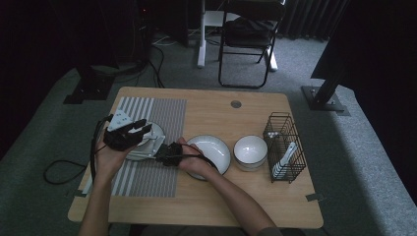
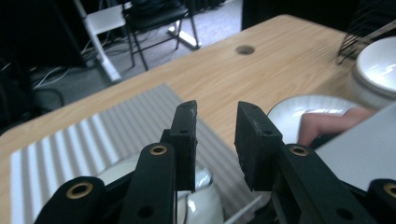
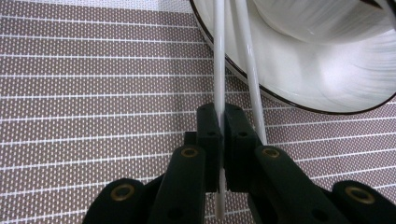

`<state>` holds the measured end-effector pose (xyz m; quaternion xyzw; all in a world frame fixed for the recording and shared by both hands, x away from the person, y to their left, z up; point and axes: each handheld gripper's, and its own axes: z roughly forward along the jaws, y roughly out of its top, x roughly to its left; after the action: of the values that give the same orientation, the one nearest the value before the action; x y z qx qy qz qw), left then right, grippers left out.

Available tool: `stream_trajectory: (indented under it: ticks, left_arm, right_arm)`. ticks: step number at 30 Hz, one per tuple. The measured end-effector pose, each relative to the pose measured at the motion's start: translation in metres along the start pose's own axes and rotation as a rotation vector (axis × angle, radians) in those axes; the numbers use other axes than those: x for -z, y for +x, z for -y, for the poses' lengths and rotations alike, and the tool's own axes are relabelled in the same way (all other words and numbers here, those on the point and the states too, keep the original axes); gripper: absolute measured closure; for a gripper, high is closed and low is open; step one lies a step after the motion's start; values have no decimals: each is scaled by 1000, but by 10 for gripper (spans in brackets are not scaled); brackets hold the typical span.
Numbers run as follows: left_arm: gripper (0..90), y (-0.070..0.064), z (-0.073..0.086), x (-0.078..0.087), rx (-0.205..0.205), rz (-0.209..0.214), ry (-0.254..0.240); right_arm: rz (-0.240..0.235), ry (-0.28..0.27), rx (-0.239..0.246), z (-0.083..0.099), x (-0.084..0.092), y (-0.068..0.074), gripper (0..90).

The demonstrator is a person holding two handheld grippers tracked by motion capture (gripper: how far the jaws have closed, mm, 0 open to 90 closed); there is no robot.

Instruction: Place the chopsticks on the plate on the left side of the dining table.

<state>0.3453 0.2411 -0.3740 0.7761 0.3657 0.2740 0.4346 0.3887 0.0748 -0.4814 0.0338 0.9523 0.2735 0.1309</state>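
Closest to the lens, my right gripper [image 3: 219, 109] is clamped tight on one thin white chopstick [image 3: 218, 56]. It runs up from between the jaws and crosses the dark rim of the plate [image 3: 289, 100] on the striped placemat [image 3: 93, 93]. The second chopstick [image 3: 250, 70] lies just beside it, loose, passing the outer side of one jaw and also crossing that rim. A bowl [image 3: 317, 18] sits on this plate.

My left gripper [image 2: 215, 109] hovers over the same plate and bowl with its jaws partly apart and nothing between them.

I judge that I am laying this place setting and am now sorting out the chopsticks at the plate's edge. The next move calls for easing the held stick clear of the rim without nudging its partner or the plate, then laying it flat on the mat. After that the loose stick needs to go parallel to it.

Counted, I see:
- two chopsticks
- two plates, the second plate [image 1: 216, 147] bare on the worktop [image 1: 221, 196]
- two bowls, the second bowl [image 1: 250, 150] just beside that plate
- one placemat
- one wire basket [image 1: 284, 147]
- at least one white spoon [image 1: 285, 157] in the basket; I cannot tell whether there are more
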Motion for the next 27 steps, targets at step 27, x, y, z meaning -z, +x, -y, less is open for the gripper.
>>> stream_trajectory:
  ticks: [27]
  left_arm:
    - [710,10,93,15,98,-106,154]
  right_arm:
    - [1,-23,26,-2,3,-1,865]
